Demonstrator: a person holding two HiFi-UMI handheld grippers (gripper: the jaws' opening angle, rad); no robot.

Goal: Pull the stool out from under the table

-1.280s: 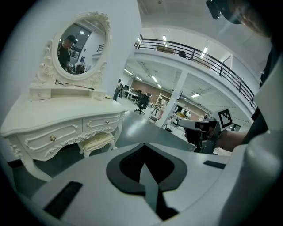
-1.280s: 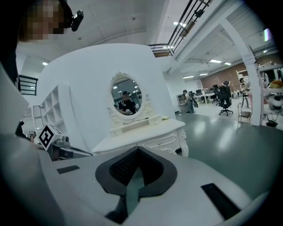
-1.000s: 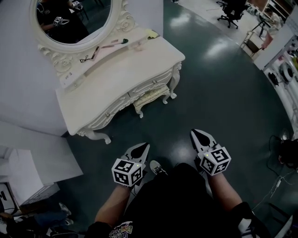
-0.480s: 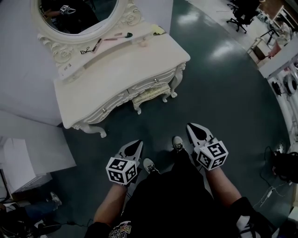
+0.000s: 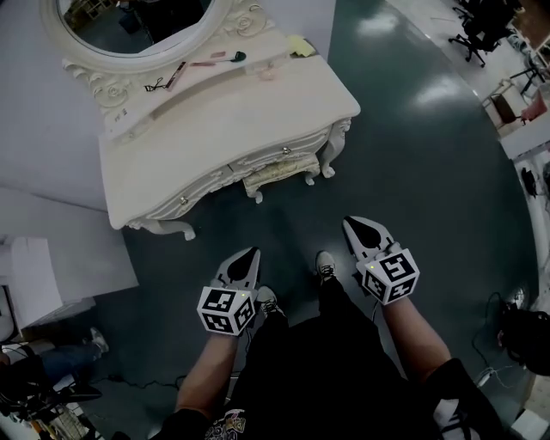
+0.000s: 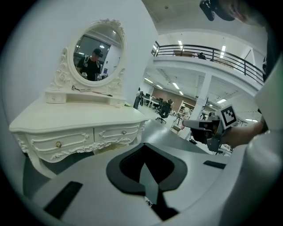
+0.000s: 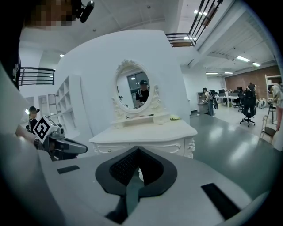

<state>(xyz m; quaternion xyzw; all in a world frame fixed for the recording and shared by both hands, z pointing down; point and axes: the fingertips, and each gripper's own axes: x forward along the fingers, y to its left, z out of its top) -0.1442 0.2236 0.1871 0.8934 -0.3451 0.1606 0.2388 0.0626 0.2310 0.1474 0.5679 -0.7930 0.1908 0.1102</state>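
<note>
The left gripper [image 5: 250, 255] and right gripper [image 5: 351, 223] hovered over the floor [image 5: 412, 172], fingers closed on nothing. The stool [image 5: 273, 174] sat tucked under the worktop [image 5: 241, 112], well apart from both.

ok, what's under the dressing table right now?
The stool, tucked in below the drawers. Only its front edge and two front legs show; the rest of it is covered by the dressing table top.

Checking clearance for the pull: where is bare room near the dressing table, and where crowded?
Bare: dark glossy floor between the cream cushioned stool and the person's shoes; also front top of the white carved table. Crowded: the ledge under the oval mirror.
</note>
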